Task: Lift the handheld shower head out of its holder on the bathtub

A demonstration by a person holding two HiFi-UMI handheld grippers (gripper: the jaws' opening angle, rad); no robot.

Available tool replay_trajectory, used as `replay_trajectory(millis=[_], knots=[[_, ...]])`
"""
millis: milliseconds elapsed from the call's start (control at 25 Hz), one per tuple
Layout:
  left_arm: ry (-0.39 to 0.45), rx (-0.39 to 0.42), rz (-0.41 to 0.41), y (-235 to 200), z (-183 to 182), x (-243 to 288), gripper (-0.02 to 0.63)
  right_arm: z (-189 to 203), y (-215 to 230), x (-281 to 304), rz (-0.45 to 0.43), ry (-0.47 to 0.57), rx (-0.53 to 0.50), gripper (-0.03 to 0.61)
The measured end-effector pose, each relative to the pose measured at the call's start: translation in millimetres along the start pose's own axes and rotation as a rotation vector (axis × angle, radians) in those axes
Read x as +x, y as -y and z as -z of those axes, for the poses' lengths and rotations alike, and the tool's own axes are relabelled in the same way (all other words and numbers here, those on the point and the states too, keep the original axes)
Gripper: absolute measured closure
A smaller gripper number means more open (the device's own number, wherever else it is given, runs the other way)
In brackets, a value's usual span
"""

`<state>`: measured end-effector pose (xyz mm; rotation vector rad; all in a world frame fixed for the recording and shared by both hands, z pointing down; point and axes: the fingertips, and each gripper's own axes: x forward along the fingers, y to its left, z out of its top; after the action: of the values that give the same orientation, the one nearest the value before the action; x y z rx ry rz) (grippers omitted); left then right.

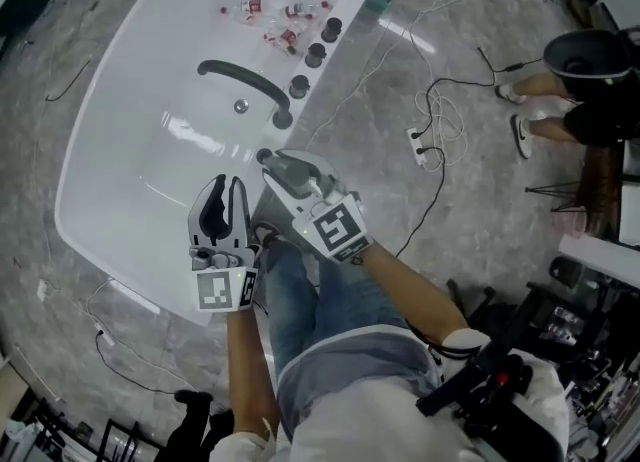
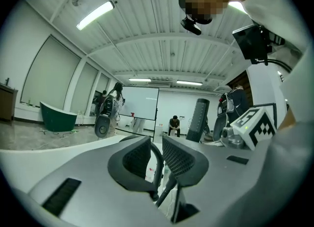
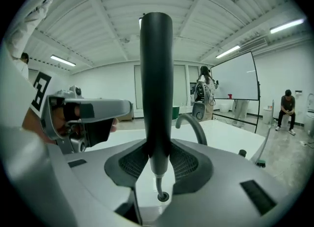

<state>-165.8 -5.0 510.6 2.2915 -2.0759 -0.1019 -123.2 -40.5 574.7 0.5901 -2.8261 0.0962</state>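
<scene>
The white bathtub [image 1: 130,160] has a dark curved faucet [image 1: 245,82] and a row of dark knobs [image 1: 315,54] on its rim. My right gripper [image 1: 275,165] is shut on the dark cylindrical shower head [image 3: 156,83], which stands upright between the pads. Its hose [image 3: 158,184] hangs from the lower end into a round hole [image 3: 162,197] in the tub rim. In the left gripper view the shower head [image 2: 198,120] rises at the right. My left gripper [image 1: 224,190] hovers beside it over the rim, its jaws a little apart and holding nothing.
Several small bottles [image 1: 272,22] lie at the tub's far corner. Cables and a power strip [image 1: 424,145] trail over the marble floor on the right. A person [image 1: 585,85] stands at the far right, with dark equipment [image 1: 560,320] below.
</scene>
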Motion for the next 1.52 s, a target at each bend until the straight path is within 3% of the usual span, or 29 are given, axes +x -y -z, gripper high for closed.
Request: replay_trajectory(millis=[120, 320, 520, 720, 960, 1200, 1360, 1520], knots=[[-0.014, 0.003, 0.003, 22, -73, 23, 0.548, -84, 24, -33, -0.024, -0.015, 0.002, 0.440], [-0.008, 0.054, -0.064, 9, -204, 51, 0.548, -224, 62, -57, -0.021, -0.035, -0.006, 0.440], [0.019, 0.044, -0.040, 25, -286, 54, 0.548, -330, 49, -87, -0.092, 0.048, -0.048, 0.440], [0.054, 0.046, -0.043, 35, -357, 94, 0.548, -409, 66, -100, -0.140, 0.085, -0.047, 0.440], [0.011, 0.084, -0.046, 39, -385, 109, 0.549, -437, 70, -105, -0.152, 0.109, -0.023, 0.440], [0.012, 0.078, -0.103, 7, -410, 95, 0.556, -460, 52, -91, -0.170, 0.094, -0.005, 0.440], [-0.005, 0.065, -0.112, 12, -396, 101, 0.595, -453, 66, -97, -0.181, 0.097, 0.021, 0.440], [-0.021, 0.061, -0.105, 23, -387, 104, 0.595, -444, 74, -105, -0.181, 0.099, 0.028, 0.440]])
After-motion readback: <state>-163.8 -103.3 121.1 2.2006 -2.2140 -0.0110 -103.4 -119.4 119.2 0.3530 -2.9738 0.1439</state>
